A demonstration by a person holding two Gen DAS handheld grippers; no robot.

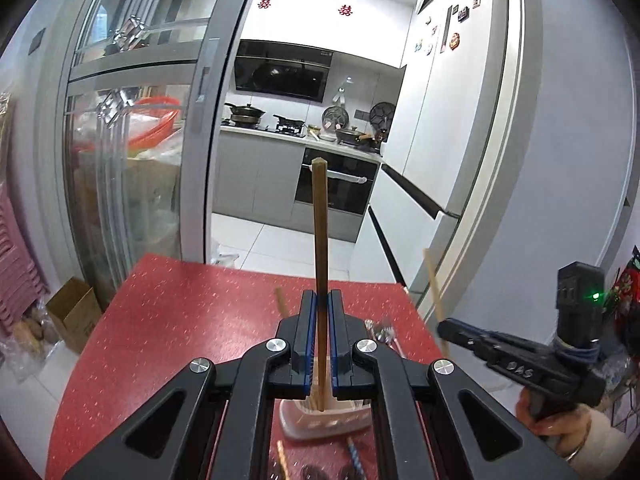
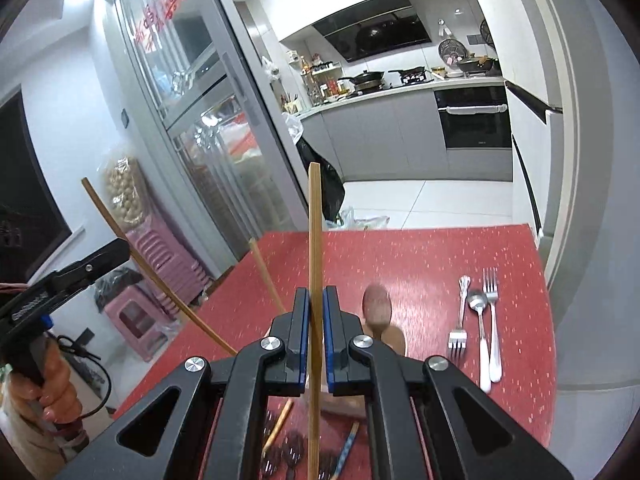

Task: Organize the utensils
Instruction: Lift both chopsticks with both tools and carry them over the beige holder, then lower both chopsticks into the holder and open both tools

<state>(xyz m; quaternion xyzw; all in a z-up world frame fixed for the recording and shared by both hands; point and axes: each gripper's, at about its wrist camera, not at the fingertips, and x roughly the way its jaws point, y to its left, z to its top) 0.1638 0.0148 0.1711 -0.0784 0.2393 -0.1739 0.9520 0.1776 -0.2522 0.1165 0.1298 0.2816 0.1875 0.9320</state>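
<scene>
My left gripper (image 1: pixel 320 300) is shut on a dark brown chopstick (image 1: pixel 319 232) that stands upright, its lower end inside a pale utensil holder (image 1: pixel 320 420) on the red table (image 1: pixel 180 320). My right gripper (image 2: pixel 316 300) is shut on a lighter wooden chopstick (image 2: pixel 314 232), also upright. The right gripper also shows in the left wrist view (image 1: pixel 444 328), with its chopstick (image 1: pixel 434 288). The left gripper shows in the right wrist view (image 2: pixel 120 250), with its chopstick (image 2: pixel 156 276) slanting down to the right. A wooden spoon (image 2: pixel 377 308) and another chopstick (image 2: pixel 266 272) stick up from the holder.
Two forks (image 2: pixel 490 292) (image 2: pixel 460 320) and a metal spoon (image 2: pixel 479 312) lie on the table's right side (image 2: pixel 520 320). More chopsticks and dark utensils (image 2: pixel 288 452) lie near the front edge. Pink stools (image 2: pixel 160 280) stand left of the table; the kitchen lies beyond.
</scene>
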